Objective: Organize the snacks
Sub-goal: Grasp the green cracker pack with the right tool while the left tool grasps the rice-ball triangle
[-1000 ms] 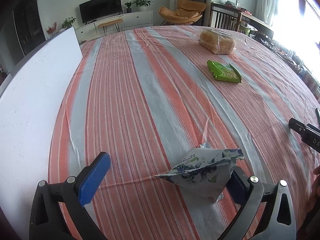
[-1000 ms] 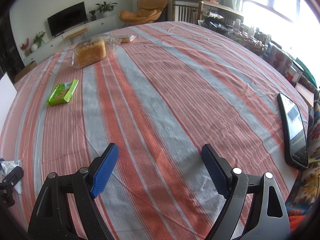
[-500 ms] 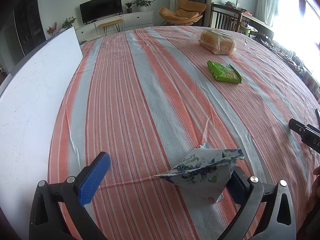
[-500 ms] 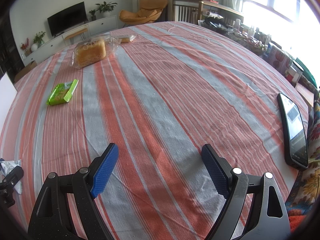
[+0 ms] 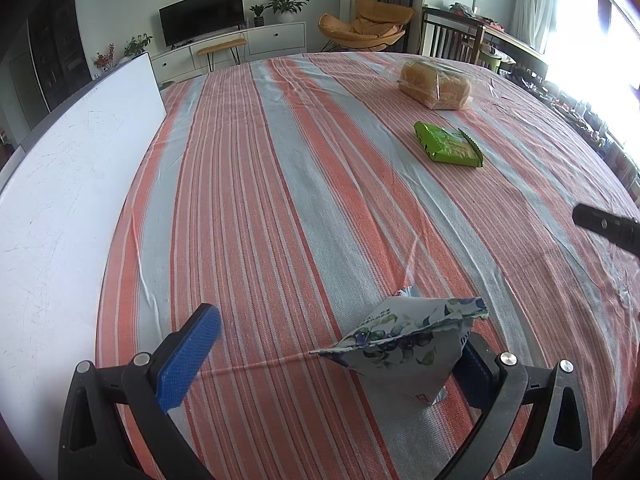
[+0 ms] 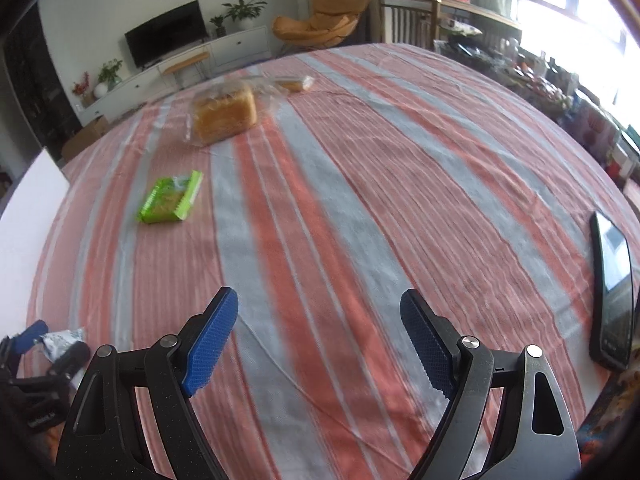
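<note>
Presently the left gripper (image 5: pixel 332 354) stands spread wide and grips nothing; a small snack pouch (image 5: pixel 404 344) printed with blueberries sits between its fingers, hard against the right-hand pad, well clear of the left-hand one. The right gripper (image 6: pixel 320 344) is likewise released and empty, with only bare cloth between its fingers.

Handling, as a judgement: the pouch looks light, thin-walled and crinkly, likely slick, with a creased flap that would fold under pressure. Best hold is across the fuller body below the flap, with the fingers closing squarely, since a pinch on the flap alone could let it slide out. Ahead and to the right of the left gripper lies a green packet (image 5: pixel 448 144), flat and probably stiff at its crimped ends (contents may be brittle). Further ahead is a bagged loaf (image 5: pixel 436 84), soft and easily crushed; its loose clear wrap offers a poor grip.

Surface: a striped tablecloth (image 5: pixel 280 200), woven, lightly wrinkled, liable to drag with anything pushed. A white board (image 5: pixel 60 200) stands to the left of the left gripper; a phone (image 6: pixel 612 288) lies to the right of the right gripper. Beyond are a television, a cabinet, plants, an orange chair and bright windows.
</note>
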The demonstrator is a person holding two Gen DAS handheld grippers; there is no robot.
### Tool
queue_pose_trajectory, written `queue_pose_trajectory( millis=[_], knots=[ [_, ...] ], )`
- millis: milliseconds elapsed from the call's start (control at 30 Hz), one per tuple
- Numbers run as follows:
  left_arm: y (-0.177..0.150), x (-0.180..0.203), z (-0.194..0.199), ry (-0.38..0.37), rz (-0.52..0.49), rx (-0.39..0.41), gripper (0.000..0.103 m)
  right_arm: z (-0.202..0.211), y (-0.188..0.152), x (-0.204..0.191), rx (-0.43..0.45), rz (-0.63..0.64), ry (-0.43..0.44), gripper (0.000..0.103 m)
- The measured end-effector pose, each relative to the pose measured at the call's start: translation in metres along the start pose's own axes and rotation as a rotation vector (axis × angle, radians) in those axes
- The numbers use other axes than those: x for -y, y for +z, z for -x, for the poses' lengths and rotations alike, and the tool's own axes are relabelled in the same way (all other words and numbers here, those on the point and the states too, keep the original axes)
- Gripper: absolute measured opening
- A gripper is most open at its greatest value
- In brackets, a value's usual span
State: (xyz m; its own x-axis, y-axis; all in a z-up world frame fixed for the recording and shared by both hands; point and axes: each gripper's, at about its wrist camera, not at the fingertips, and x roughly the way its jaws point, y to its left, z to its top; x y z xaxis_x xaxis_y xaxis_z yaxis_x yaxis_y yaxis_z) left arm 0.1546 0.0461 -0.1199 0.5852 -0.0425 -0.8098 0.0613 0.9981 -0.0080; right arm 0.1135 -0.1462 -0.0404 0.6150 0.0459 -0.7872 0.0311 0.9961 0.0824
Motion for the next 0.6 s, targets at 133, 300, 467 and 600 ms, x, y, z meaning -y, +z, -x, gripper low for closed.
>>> queue_pose_trajectory(
  millis=[133, 300, 467, 600],
  knots=[
    [0.0, 0.0, 0.0, 0.0, 0.0, 0.0, 0.103, -0.036, 0.042, -0.044, -0.127, 0.041, 0.168, 0.086],
    [0.0, 0.0, 0.0, 0.0, 0.0, 0.0, 0.103, -0.088, 0.065, -0.102, -0.234, 0.131, 0.114, 0.086],
    [-0.001, 0.0, 0.0, 0.0, 0.0, 0.0, 0.103, -0.102, 0.065, -0.132, -0.215, 0.21, 0.032, 0.087],
    [-0.001, 0.001, 0.0, 0.0, 0.0, 0.0, 0.103, -0.091, 0.064, -0.124, -0.172, 0.223, 0.023, 0.054]
  ],
)
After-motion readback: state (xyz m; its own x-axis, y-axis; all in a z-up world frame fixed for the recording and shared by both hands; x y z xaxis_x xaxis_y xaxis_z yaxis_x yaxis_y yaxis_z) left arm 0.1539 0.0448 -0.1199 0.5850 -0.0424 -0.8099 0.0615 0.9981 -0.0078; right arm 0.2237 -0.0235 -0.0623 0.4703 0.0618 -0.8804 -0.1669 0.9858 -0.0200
